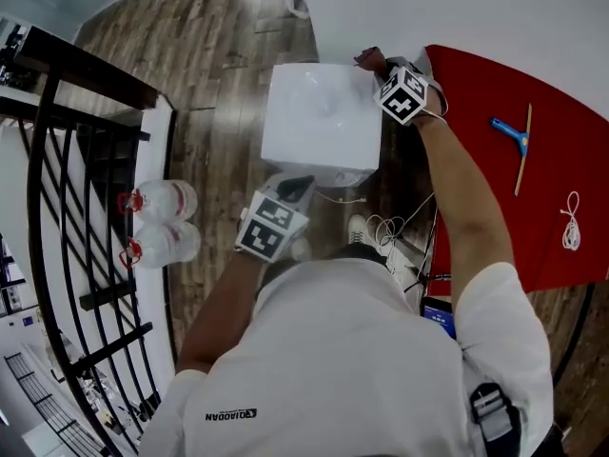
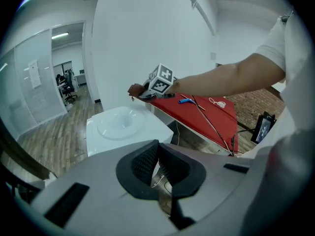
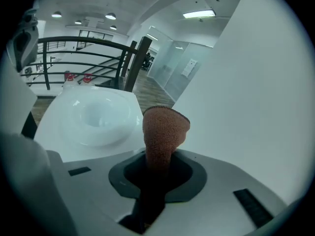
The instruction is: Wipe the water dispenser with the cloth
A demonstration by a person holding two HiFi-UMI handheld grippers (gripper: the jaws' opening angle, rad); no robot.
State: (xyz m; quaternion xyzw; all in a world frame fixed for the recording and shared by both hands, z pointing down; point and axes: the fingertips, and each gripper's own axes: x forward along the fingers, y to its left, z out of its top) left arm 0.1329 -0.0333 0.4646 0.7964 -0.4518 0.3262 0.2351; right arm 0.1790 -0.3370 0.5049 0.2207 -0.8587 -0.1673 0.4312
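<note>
the only readable print is a small dark logo [image 1: 231,414], roughly "qiaodan", on the back of the person's white shirt [image 1: 343,341]. a sheet [image 2: 33,73] on the glass wall [image 2: 19,102] is too small to read.

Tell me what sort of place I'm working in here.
Likely an office: glass-walled rooms with office chairs in the left gripper view, a black railing beside the wood floor, and a water dispenser with spare water bottles.
</note>
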